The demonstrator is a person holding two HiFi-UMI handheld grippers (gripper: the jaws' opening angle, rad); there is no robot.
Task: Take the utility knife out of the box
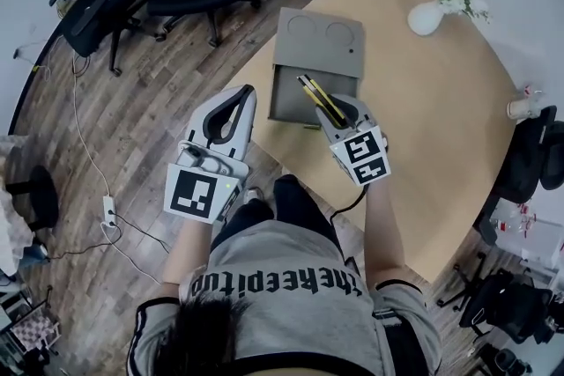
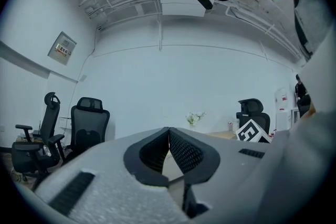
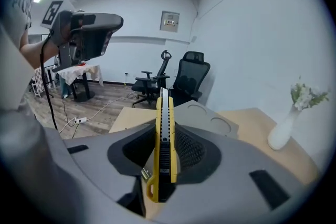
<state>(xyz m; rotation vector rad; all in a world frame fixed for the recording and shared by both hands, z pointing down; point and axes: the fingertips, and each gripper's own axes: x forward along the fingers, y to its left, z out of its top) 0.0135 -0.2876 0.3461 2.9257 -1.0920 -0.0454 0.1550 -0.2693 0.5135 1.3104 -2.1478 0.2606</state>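
As the yellow utility knife (image 3: pixel 164 149) stands on edge between the right gripper's (image 3: pixel 165 131) jaws, they pinch its sides, its tip reaching past them over the grey box (image 1: pixel 304 57); to the left, the left gripper's (image 2: pixel 169 132) jaws are pressed together.

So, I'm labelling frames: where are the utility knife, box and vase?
utility knife (image 3: pixel 164 139), right gripper view, mid handle
box (image 1: pixel 315 44), head view, flat upper panel
vase (image 1: pixel 425 18), head view, white belly
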